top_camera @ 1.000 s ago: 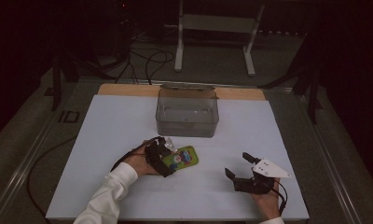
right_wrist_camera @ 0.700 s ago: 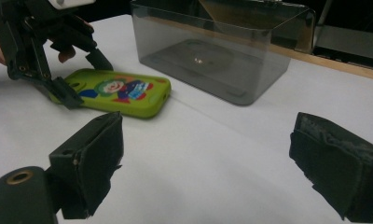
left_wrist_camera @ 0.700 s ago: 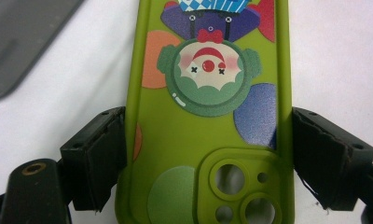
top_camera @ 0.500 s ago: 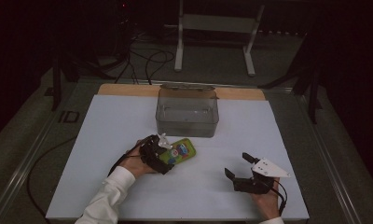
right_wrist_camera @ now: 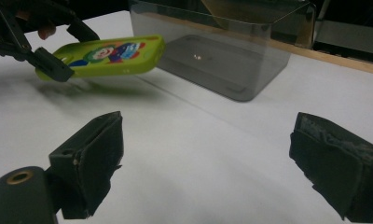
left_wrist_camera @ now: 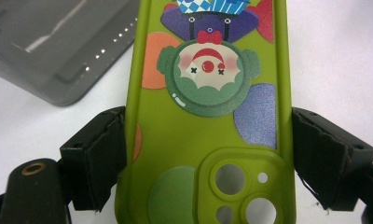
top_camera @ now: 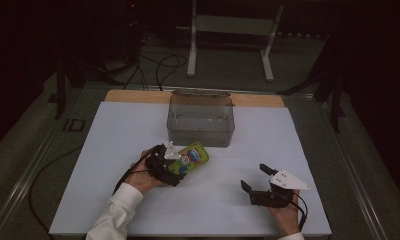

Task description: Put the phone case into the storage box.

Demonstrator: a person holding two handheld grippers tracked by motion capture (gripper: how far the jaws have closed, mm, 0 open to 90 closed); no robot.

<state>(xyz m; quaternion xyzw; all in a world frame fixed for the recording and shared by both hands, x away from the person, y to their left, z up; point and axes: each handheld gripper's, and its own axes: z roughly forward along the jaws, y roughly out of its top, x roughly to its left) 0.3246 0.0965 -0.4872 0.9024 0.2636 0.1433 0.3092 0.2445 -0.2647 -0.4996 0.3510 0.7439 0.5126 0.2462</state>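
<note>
A lime-green phone case [top_camera: 190,157] with a clown picture is held off the table by my left gripper [top_camera: 174,163], whose pads [left_wrist_camera: 98,158] press on its two long sides near the camera cut-outs. The case [left_wrist_camera: 208,116] points toward the clear plastic bin [top_camera: 201,121], just short of the bin's near wall. In the right gripper view the case [right_wrist_camera: 105,57] hangs above its shadow on the white surface. My right gripper [top_camera: 257,179] rests at the table's front right, jaws wide apart and empty, its pads [right_wrist_camera: 89,158] framing bare tabletop.
The white board [top_camera: 113,150] covers the table, with a wooden strip [top_camera: 138,96] along the far edge. The bin [right_wrist_camera: 222,56] holds nothing that I can see. Cables [top_camera: 158,65] and a metal stand [top_camera: 233,35] lie on the floor beyond.
My left gripper has lifted the phone case and carried it up and toward the bin. The right gripper has stayed still.
</note>
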